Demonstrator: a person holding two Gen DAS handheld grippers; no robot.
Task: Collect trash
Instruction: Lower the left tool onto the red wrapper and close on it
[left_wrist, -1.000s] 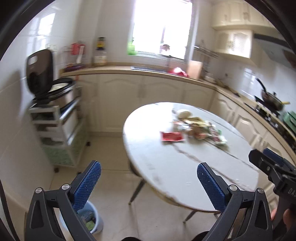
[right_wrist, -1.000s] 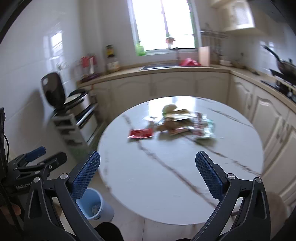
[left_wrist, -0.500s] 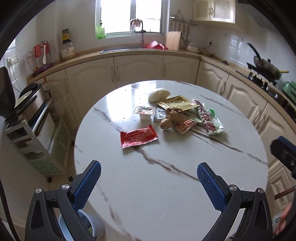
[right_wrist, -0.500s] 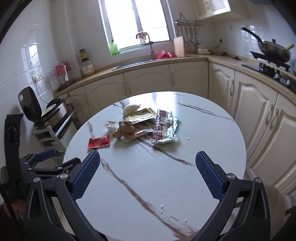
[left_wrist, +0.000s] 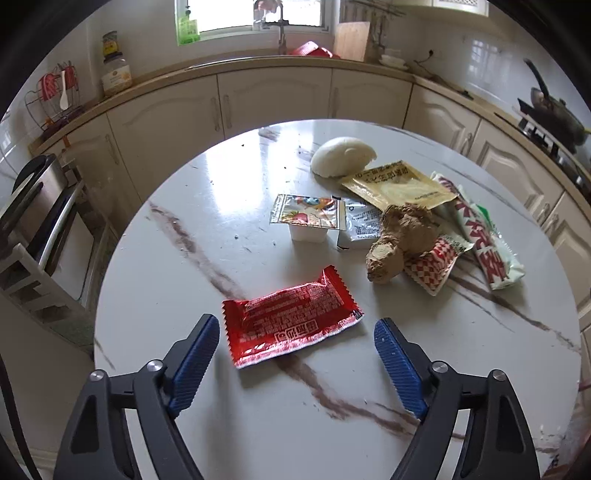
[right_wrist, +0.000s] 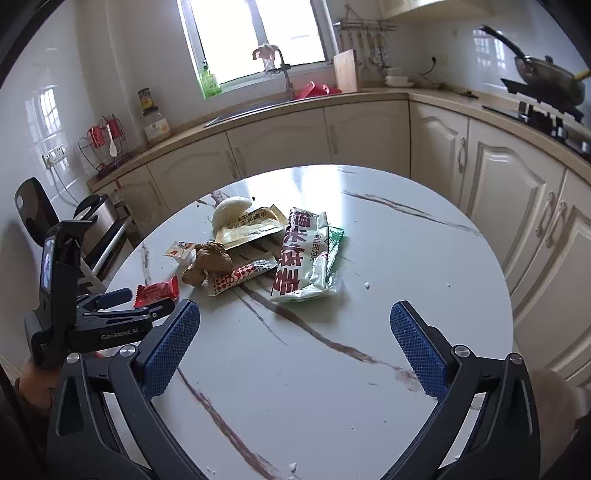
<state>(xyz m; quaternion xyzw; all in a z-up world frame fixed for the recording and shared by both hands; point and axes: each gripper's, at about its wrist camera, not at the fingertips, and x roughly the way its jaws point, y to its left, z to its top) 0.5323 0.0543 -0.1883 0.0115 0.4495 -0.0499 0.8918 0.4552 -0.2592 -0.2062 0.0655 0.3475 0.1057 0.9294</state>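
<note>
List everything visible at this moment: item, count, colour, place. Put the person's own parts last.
red wrapper: 1, red foil, table, nearest the left gripper
jelly cup: 1, white, printed lid, table centre
ginger root: 1, tan, beside the cup
checked sachet: 1, red-white, right of the ginger
yellow packet: 1, tan-yellow, behind the ginger
steamed bun: 1, white, far side
noodle bag: 1, white-green, red print, right of pile
table: 1, white marble, round
wok: 1, dark, stove
left gripper: blue pads, jaws closing, nothing between them
right gripper: blue pads, open, empty

Daylit, sharp — window glare, fisheye-warped edges
</note>
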